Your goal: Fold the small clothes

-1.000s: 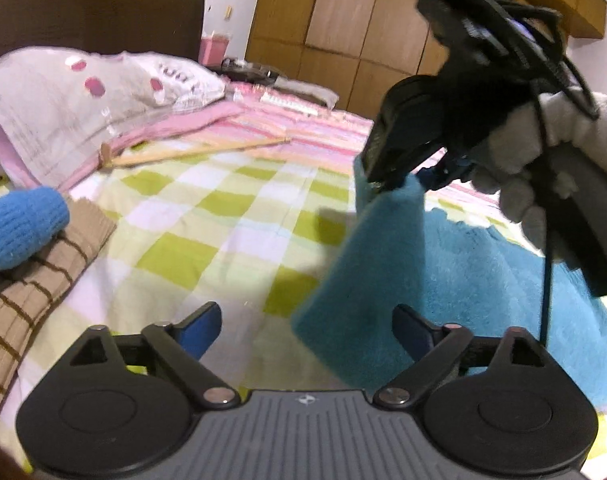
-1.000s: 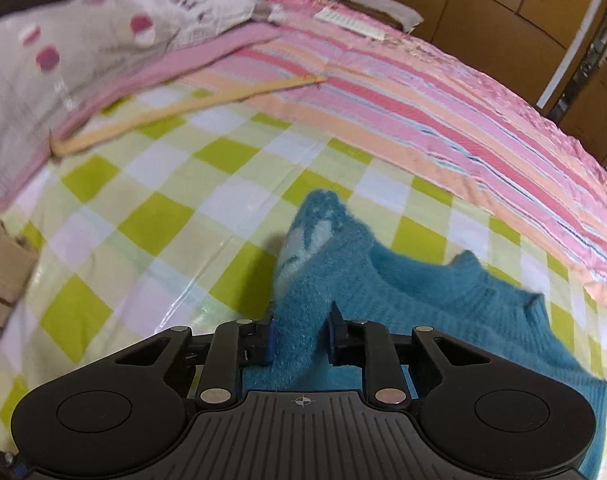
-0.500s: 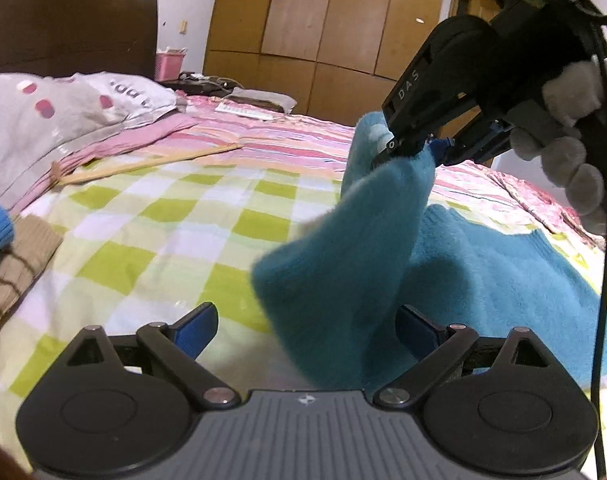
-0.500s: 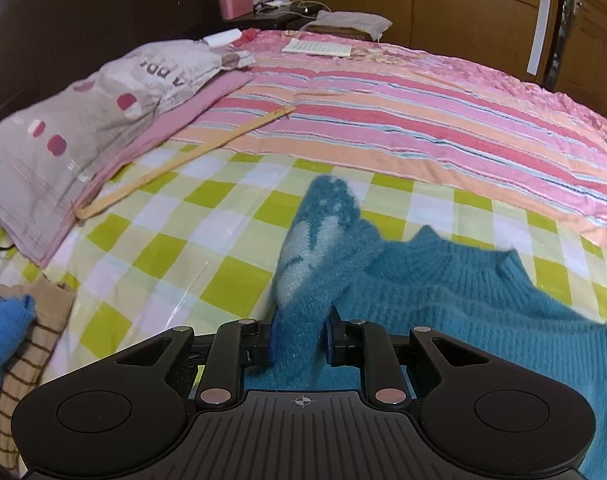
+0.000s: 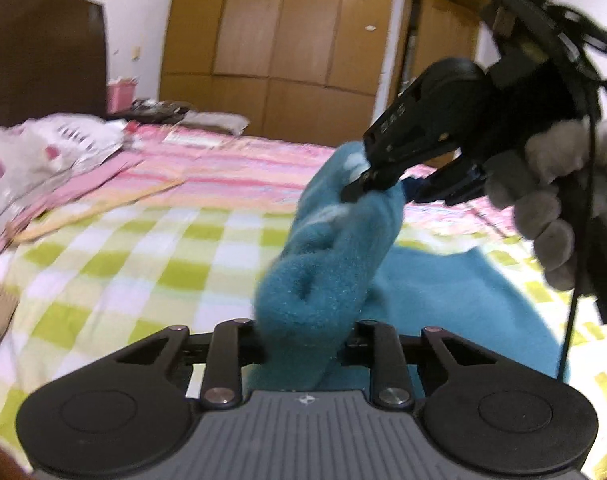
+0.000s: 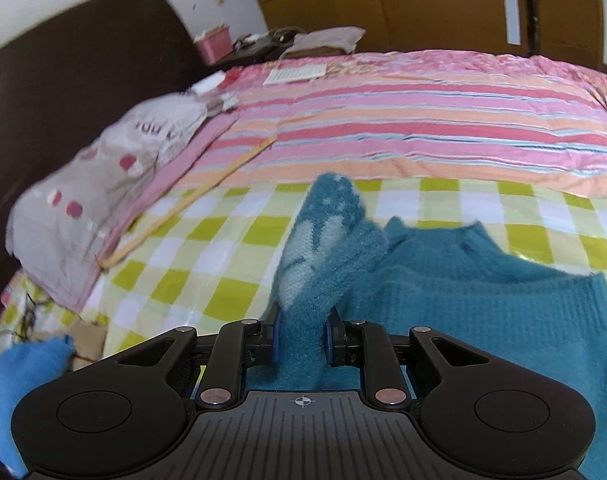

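Observation:
A teal knitted sweater (image 5: pixel 443 292) lies on the checked sheet (image 5: pixel 143 264) of a bed, with one sleeve (image 5: pixel 323 264) lifted off it. My left gripper (image 5: pixel 305 340) is closing its jaws, and the lower, bunched end of that sleeve fills the gap between them, pressed by the pads. In the left wrist view my right gripper (image 5: pixel 379 190), carried by a hand in a grey glove (image 5: pixel 551 200), pinches the sleeve's upper end. In its own view the right gripper (image 6: pixel 301 332) is shut on the sleeve (image 6: pixel 323 236), and the sweater's body (image 6: pixel 503 312) spreads to the right.
A grey spotted pillow (image 6: pixel 103 200) and a long wooden stick (image 6: pixel 191 196) lie to the left on the bed. A pink striped quilt (image 6: pixel 423 120) covers the far half. A bright blue cloth (image 6: pixel 23 380) sits at the near left. A dark headboard (image 6: pixel 83 60) and wooden wardrobes stand behind.
The left jaws went from wide open to closed around the sleeve's lower end. Both grippers rose, and the sleeve hangs higher above the sheet.

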Tool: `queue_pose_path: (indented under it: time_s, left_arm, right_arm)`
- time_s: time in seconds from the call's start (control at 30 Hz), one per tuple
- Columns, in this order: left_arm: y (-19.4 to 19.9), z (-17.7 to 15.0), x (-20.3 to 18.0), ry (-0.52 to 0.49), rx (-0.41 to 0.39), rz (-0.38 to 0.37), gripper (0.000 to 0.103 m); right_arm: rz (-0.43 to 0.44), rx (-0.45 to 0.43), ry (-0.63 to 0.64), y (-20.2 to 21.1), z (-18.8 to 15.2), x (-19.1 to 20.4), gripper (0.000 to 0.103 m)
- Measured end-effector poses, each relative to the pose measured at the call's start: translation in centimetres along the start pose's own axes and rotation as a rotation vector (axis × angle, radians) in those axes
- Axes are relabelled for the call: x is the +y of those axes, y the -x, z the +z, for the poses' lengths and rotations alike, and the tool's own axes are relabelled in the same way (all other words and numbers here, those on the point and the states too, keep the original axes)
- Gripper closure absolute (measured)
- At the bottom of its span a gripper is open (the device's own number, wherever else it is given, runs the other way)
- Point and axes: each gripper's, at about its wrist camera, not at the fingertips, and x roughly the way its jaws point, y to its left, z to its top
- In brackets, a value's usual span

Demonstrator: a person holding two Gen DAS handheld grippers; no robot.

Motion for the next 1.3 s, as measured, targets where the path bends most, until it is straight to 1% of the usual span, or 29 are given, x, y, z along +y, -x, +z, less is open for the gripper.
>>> queue_pose_path:
  time_s: [0.13,0.27,0.43,0.53,0.63,0.8,0.9,1.03,1.1,1.13,1.23,1.3]
  left_arm:
    - [0.6,1.7,-3.2,-0.028,-0.040,-0.064,0.073]
    - [0.3,3.3,-7.0,-0.056,-0.063,-0.130,0.073]
    - [-1.0,3.7,-11.7,-0.097,-0.068,-0.186,0.073]
    - [-2.0,2.9,-14.0,-0.130,-0.057,-0.196,0.073]
    - [-3.4,1.6,-16.3,-0.173,-0.029,-0.206,0.073]
    - [-5.2,-1.2,-20.0,-0.283,0.011,-0.208,0.073]
    - [-6.1,-2.8,-21.6,-0.337,0.033,-0.209,0.073]
    - [-6.7,-4.6,-23.1,-0.402,0.053,-0.208,0.071]
    - [-6.8,-5.1,-23.6,-0.420,0.058,-0.205,0.070]
    - [-6.9,-5.1,-23.7,-0.422,0.059,-0.204,0.070]
    - [-6.6,-5.2,-23.7,-0.438,0.054,-0.208,0.064]
    - [-5.8,-5.3,-23.7,-0.455,0.046,-0.211,0.056]
  right_arm:
    - [0.020,-0.046,-0.058,2.6,0.6,-2.9,0.084]
    - [0.013,-0.094,-0.089,5.1,1.4,-5.8,0.085]
    - [-0.004,-0.139,-0.126,7.3,2.0,-10.1,0.085]
    - [-0.023,-0.140,-0.140,7.8,1.5,-12.7,0.085]
    - [-0.029,-0.130,-0.172,7.4,0.4,-15.8,0.085]
    - [-0.042,-0.102,-0.251,6.2,-2.9,-20.9,0.085]
    - [-0.046,-0.085,-0.291,5.3,-4.6,-23.1,0.084]
    - [-0.038,-0.088,-0.332,4.7,-6.4,-24.9,0.080]
    - [-0.031,-0.102,-0.353,5.1,-7.0,-25.5,0.076]
    - [-0.032,-0.108,-0.358,5.4,-7.2,-25.7,0.076]
    - [-0.060,-0.149,-0.345,7.3,-7.9,-25.9,0.076]
    - [-0.046,-0.175,-0.339,9.1,-8.6,-25.8,0.075]
